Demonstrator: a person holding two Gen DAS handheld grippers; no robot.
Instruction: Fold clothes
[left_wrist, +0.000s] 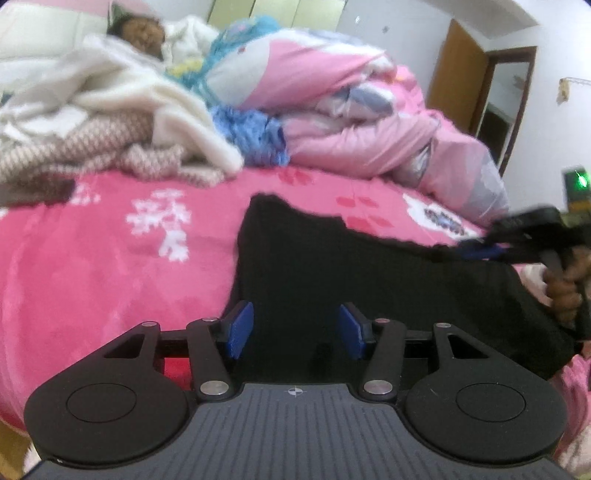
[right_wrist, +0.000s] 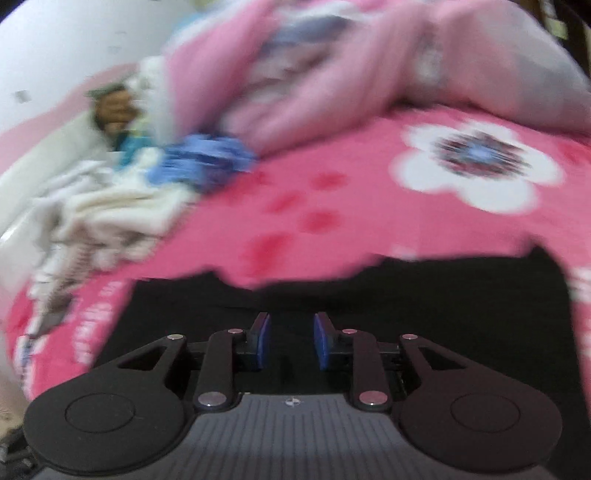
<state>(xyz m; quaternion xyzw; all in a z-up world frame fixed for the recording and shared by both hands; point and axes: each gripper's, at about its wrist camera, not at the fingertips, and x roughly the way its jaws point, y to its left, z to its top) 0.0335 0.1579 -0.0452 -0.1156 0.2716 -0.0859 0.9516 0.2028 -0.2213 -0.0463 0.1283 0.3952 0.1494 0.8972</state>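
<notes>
A black garment (left_wrist: 332, 266) lies on the pink flowered bedspread (left_wrist: 110, 258). My left gripper (left_wrist: 295, 330) is open over the garment's near edge, its blue pads (left_wrist: 240, 328) apart and empty. My right gripper (left_wrist: 480, 251) shows at the right edge of the left wrist view, at the garment's far right edge. In the right wrist view the garment (right_wrist: 369, 295) fills the lower part, and my right gripper (right_wrist: 291, 339) is open just above it, with a gap between its blue pads (right_wrist: 263, 341). That view is blurred.
A heap of pink and white quilts (left_wrist: 351, 103), a white fleece blanket (left_wrist: 129, 99), a patterned knit (left_wrist: 92, 147) and blue fabric (left_wrist: 251, 136) lies at the back of the bed. A person lies at the far left. A wooden door (left_wrist: 461, 70) stands at the right.
</notes>
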